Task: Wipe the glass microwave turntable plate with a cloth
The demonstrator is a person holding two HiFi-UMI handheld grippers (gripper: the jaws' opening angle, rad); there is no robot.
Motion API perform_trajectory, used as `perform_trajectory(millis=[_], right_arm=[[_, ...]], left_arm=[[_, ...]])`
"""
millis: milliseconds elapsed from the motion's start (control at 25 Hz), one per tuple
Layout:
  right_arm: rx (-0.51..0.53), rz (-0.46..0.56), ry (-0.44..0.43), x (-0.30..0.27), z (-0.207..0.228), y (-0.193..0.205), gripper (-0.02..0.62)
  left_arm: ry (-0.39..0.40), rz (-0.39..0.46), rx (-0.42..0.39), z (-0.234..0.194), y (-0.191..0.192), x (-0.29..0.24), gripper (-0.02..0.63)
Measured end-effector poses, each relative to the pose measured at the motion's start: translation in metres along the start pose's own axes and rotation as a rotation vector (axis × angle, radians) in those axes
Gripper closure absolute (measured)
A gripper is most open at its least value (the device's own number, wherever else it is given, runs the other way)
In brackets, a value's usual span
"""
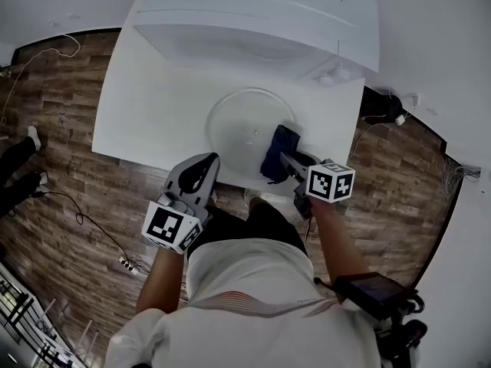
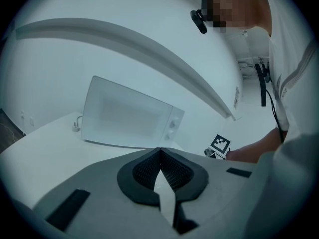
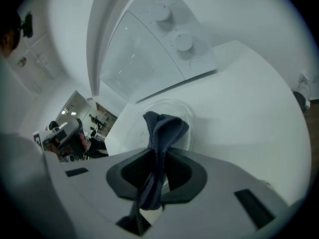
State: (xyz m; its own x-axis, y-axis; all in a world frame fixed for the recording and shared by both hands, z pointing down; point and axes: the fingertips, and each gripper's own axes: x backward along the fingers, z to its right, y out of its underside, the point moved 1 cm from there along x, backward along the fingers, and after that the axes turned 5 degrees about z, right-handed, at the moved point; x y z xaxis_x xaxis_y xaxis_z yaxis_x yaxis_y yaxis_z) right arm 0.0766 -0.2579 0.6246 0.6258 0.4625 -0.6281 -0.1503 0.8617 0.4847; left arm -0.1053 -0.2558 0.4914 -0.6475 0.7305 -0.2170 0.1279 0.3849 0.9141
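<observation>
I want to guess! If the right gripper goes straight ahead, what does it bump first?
Probably the glass plate, touched first by the cloth the right gripper holds; the microwave stands farther behind.

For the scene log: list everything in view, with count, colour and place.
microwave: one, white, back of table
glass turntable plate: one, clear, on table before microwave
cloth: one, dark blue, at plate's near right rim
table: one, white
floor: brown wood pattern, around table
power strip: one, white, on floor at left
left gripper: grey, jaws together, empty, at table's front edge
right gripper: grey, clamped on cloth
</observation>
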Motion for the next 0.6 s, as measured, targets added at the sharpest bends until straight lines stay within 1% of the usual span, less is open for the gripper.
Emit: perform_trajectory(millis=[320, 400, 520, 600], right_arm=[[-0.031, 0.039, 0.033, 0.032, 0.032, -0.002, 0.534], [-0.041, 0.05, 0.029, 0.036, 0.035, -0.001, 0.532], [-0.037, 0.113, -0.042, 0.04, 0.019, -0.009, 0.534], [0.021, 0.189, -0.105, 0.049, -0.005, -0.025, 0.534]], left_arm=[[0.025, -0.007, -0.006, 0.024, 0.003, -0.021, 0.595], [0.031, -0.007, -0.01, 0.03, 0.002, -0.024, 0.595], [0.031, 0.0, -0.022, 0.035, -0.001, -0.025, 0.595], [0.033, 0.012, -0.03, 0.038, -0.008, -0.024, 0.595]])
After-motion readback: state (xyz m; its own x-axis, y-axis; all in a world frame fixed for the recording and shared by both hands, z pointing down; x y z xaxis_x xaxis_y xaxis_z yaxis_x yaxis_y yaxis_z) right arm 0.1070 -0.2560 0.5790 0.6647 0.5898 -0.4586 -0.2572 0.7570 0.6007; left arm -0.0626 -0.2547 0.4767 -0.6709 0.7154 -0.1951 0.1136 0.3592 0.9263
